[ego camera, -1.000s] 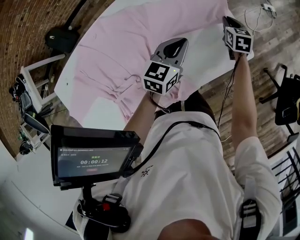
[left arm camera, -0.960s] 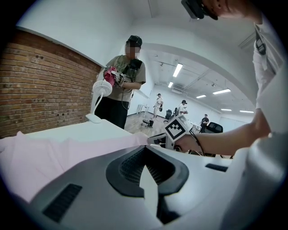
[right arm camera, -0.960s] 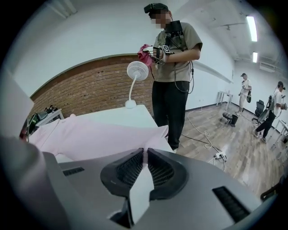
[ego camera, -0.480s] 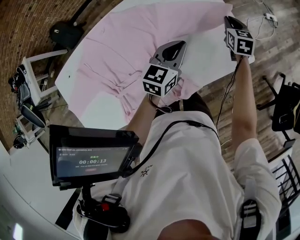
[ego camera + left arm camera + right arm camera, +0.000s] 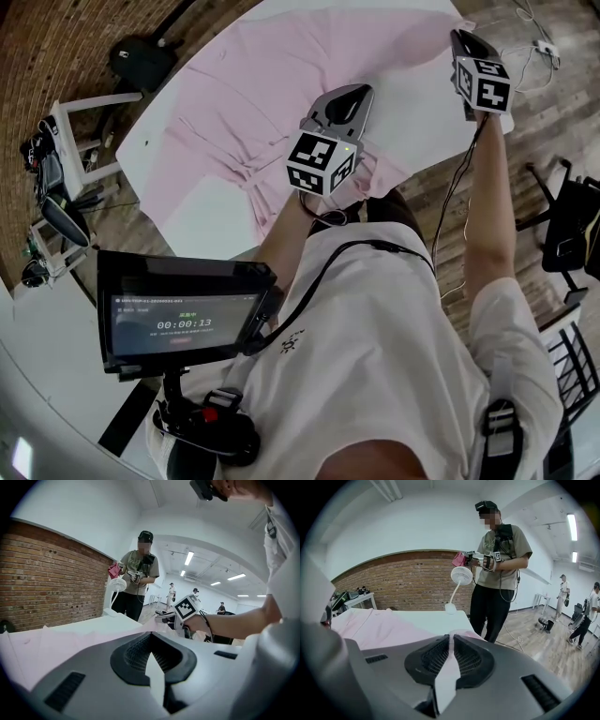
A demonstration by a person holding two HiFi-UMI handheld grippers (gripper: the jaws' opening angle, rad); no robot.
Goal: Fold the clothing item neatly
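A pale pink garment (image 5: 253, 84) lies spread across a white table (image 5: 202, 220). My left gripper (image 5: 352, 92) holds the garment's near edge, jaws shut on a strip of pink cloth (image 5: 153, 670). My right gripper (image 5: 459, 37) grips the same edge further right, near the table's corner, its jaws shut on pink cloth (image 5: 444, 677). In the left gripper view the garment (image 5: 70, 641) stretches away to the left, and the right gripper's marker cube (image 5: 187, 608) shows beyond it. The garment (image 5: 379, 625) runs leftward from the jaws in the right gripper view.
Another person (image 5: 499, 569) stands at the table's far side with grippers and a pink item. A small white fan (image 5: 461, 576) stands on the table. A white rack (image 5: 66, 159), a black bag (image 5: 141, 66) and a dark chair (image 5: 572, 225) surround the table. A screen (image 5: 183, 314) hangs at my chest.
Both grippers have risen a little with the pink edge held in them. The garment's near edge now hangs higher off the table.
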